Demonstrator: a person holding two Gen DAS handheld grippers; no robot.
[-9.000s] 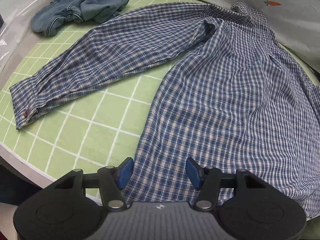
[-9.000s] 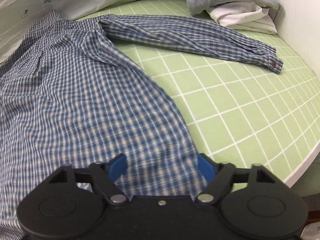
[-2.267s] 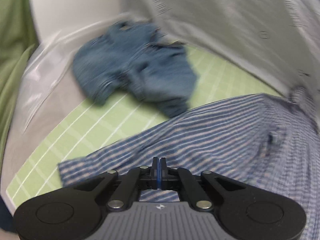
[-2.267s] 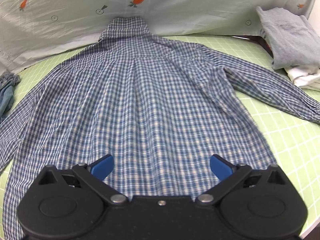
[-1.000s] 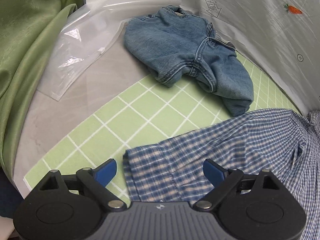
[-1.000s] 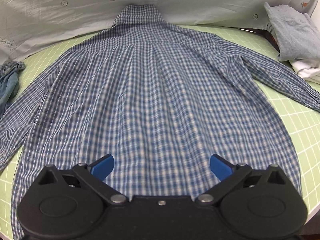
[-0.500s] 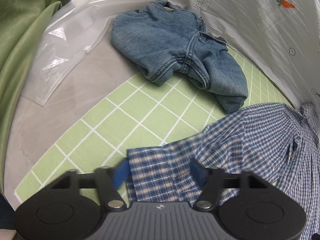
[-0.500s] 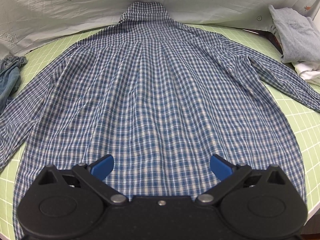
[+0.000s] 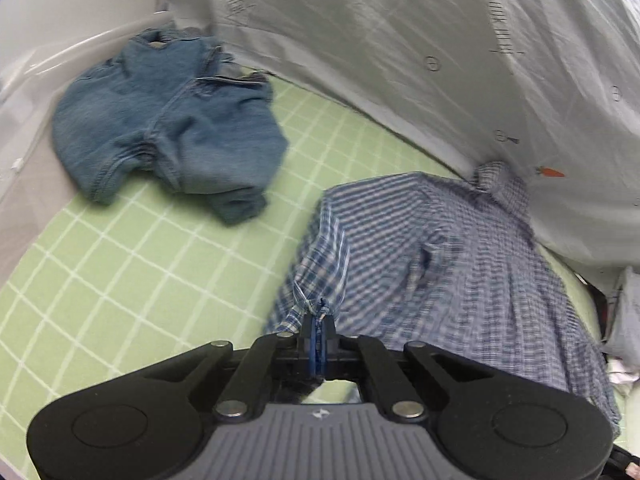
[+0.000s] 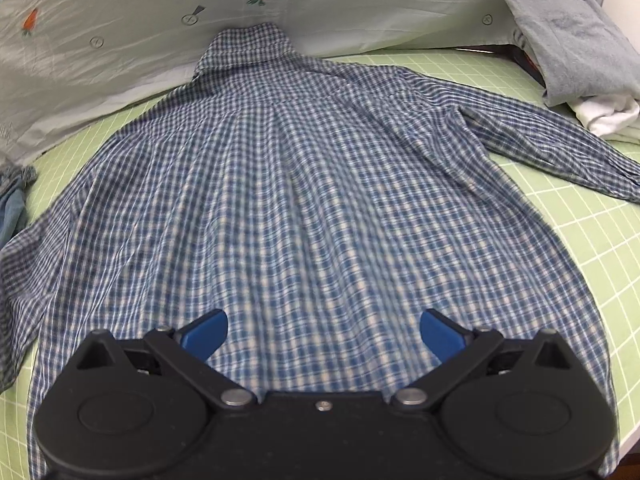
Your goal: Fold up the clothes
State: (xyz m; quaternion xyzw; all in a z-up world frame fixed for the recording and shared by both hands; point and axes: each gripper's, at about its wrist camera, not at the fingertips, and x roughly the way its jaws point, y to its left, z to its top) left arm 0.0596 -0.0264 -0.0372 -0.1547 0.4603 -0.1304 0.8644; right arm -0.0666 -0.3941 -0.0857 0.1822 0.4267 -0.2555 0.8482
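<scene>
A blue checked shirt (image 10: pixel 320 184) lies back-up on the green grid mat (image 10: pixel 580 240), collar at the far side. My left gripper (image 9: pixel 318 330) is shut on the cuff end of the shirt's left sleeve (image 9: pixel 324 264), lifted off the mat and carried toward the shirt body (image 9: pixel 460 264). My right gripper (image 10: pixel 323 330) is open and empty, hovering over the shirt's lower hem. The right sleeve (image 10: pixel 560 148) lies stretched out to the right.
Crumpled denim jeans (image 9: pixel 168 128) lie at the far left of the mat. A grey folded garment (image 10: pixel 572 36) on white cloth (image 10: pixel 604 114) sits at the far right. A pale carrot-print sheet (image 10: pixel 140 20) rises behind the mat.
My left gripper closed on the left sleeve cuff and lifted it, swinging it right toward the shirt body. My right gripper stayed open and moved slightly forward over the hem.
</scene>
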